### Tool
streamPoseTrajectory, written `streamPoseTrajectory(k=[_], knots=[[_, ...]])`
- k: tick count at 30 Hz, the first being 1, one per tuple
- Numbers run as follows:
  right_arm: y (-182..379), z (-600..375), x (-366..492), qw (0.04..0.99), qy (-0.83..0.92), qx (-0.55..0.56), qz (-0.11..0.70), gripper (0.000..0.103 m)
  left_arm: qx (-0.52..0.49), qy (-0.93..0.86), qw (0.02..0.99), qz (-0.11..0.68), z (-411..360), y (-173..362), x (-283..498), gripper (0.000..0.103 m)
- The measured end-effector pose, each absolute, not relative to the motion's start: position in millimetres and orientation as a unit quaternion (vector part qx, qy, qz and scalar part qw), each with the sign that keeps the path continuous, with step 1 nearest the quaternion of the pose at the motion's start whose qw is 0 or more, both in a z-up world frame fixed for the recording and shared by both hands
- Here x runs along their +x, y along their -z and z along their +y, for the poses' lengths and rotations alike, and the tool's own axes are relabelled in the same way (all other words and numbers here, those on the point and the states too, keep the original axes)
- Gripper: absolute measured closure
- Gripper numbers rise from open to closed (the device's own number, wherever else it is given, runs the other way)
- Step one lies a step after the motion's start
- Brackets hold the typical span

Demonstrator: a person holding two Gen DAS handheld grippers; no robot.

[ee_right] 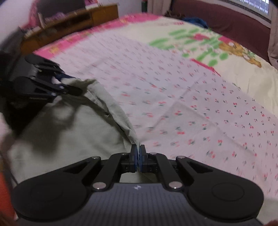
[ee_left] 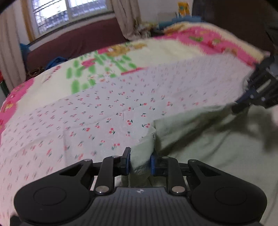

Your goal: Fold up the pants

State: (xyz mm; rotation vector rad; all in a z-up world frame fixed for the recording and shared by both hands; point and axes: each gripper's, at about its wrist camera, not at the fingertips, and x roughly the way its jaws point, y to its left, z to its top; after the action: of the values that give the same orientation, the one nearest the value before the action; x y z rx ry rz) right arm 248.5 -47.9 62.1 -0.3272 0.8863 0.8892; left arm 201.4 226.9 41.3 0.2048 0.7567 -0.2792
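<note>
The pale green pants [ee_left: 199,147] lie on a cherry-print sheet [ee_left: 104,107] on the bed. My left gripper [ee_left: 140,161] is shut on a bunched edge of the pants. My right gripper [ee_right: 138,156] is shut on another thin edge of the pants [ee_right: 69,135], which stretches between the two. In the left wrist view the right gripper [ee_left: 243,104] holds the cloth at the far right. In the right wrist view the left gripper [ee_right: 74,90] holds it at the left. Both views are blurred by motion.
A pink, cream and green cartoon blanket [ee_left: 156,50] covers the bed under the cherry-print sheet [ee_right: 208,107]. A maroon sofa [ee_left: 78,40] and a window [ee_left: 57,12] stand behind. A wooden shelf [ee_right: 73,19] is beyond the bed's far side.
</note>
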Motion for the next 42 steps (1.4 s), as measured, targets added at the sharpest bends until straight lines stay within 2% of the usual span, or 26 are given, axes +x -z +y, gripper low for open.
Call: streamPoseTrajectory(k=[4,10,16,22,23,24,26,29,33,42], knots=[[-79.2,-59.9,178.1,0.783,-0.443,-0.129,0.417,0.100,0.050,0.144,0.923,0.355,239.5,-59.6,126.3,0.066],[-31.1,-50.0,98.7,0.727,-0.465,-0.108,0.493,0.100,0.037,0.131,0.908,0.395,234.9,-31.3,41.6,0.066],[1.7,-28.6,63.4,0.722,-0.445,-0.189,0.495,0.098,0.031,0.122,0.905,0.407,230.4,-7.9,13.5,0.065],[-26.6,-23.7,60.0,0.740,-0.449,-0.197,0.461,0.099,0.029,0.117,0.920,0.373,237.9,-22.0,0.6,0.065],[-28.1,-22.8,58.0,0.736,-0.454,-0.207,0.456,0.098,0.034,0.120,0.920,0.371,239.7,-23.7,-2.0,0.062],[-26.0,-21.3,55.9,0.729,-0.457,-0.220,0.459,0.093,0.043,0.122,0.918,0.375,239.9,-21.8,-4.6,0.059],[-17.4,-21.2,50.5,0.727,-0.450,-0.228,0.466,0.092,0.073,0.112,0.911,0.390,235.8,-10.9,-9.0,0.048],[-8.1,-17.6,44.0,0.718,-0.445,-0.247,0.474,0.085,0.102,0.099,0.902,0.408,230.0,4.9,-17.9,0.038],[-11.9,-17.4,25.7,0.707,-0.471,-0.281,0.447,0.069,0.109,0.072,0.899,0.419,235.7,10.9,-30.6,0.037],[-25.4,-16.5,26.9,0.730,-0.466,-0.261,0.427,0.068,0.048,0.046,0.911,0.407,259.1,-11.2,-49.1,0.036]])
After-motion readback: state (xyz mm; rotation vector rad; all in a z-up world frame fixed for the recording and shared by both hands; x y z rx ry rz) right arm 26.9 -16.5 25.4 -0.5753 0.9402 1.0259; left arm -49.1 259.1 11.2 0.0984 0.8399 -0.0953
